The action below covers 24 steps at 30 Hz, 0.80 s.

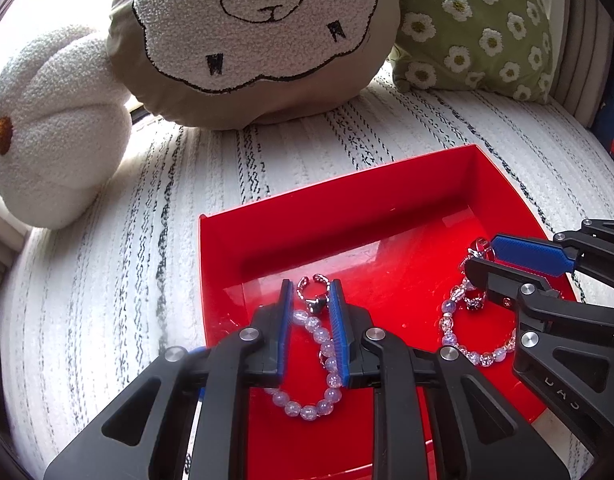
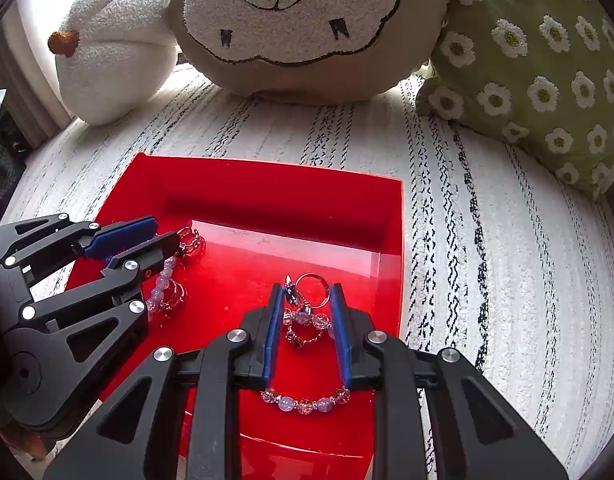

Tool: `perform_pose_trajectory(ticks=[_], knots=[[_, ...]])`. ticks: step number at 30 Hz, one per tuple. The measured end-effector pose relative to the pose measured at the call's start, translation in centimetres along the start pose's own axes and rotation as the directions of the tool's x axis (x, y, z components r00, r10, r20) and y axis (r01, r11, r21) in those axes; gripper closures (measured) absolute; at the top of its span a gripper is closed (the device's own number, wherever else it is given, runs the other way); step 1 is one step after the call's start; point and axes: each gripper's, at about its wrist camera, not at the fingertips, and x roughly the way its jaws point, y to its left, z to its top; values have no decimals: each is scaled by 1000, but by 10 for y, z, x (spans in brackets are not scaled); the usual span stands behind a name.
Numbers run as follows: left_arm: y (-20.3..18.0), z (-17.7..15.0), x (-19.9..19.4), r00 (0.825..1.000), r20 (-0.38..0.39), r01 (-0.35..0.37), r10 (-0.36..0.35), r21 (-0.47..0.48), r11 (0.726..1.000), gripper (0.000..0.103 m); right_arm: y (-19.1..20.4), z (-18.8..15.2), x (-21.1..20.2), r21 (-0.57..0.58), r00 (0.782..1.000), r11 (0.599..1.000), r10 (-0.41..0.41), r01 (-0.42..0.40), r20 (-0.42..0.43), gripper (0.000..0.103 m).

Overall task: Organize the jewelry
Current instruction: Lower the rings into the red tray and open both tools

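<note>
bracelets point(image 1: 323, 364) inside red tray point(image 1: 291, 204) | both claws point(image 2: 303, 292) parted, mid-tray

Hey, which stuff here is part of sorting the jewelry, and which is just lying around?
Job:
red plastic tray
pale purple bead bracelet
pink-and-lilac bead bracelet
silver ring

Lying about:
sheep-face cushion
green daisy cushion
white pumpkin cushion

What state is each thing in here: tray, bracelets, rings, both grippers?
Tray: open-topped, on the striped cover, holding all the jewelry.
Left bracelet: lying in the tray, running between the left gripper's fingers.
Right bracelet: lying in the tray, under the right gripper.
Rings: loose beside the right bracelet.
Left gripper: open, over the left bracelet.
Right gripper: open, straddling the rings.
</note>
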Motion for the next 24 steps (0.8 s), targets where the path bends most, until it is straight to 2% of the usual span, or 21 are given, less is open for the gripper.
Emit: perform_pose_trajectory(ticks=[7,8,10,24], knots=[[1,0,-1,1000,-3,-1,1,-2,1000,85,-1,0,-2,5,1000,1000,-7,7,6,79],[1,0,-1,1000,-2,-2,2,-3,1000,85,-1,1,-3,6,1000,1000,-9,9,7,78],[1,0,-2,1000,0,-3,3,-5,1000,85,-1,0,-5,5,1000,1000,-16,16,19,68],[7,-4,-15,1000,16,2,-2,-12,1000,85,3,-3,-18,-7,1000,1000,-3,3,30,68]])
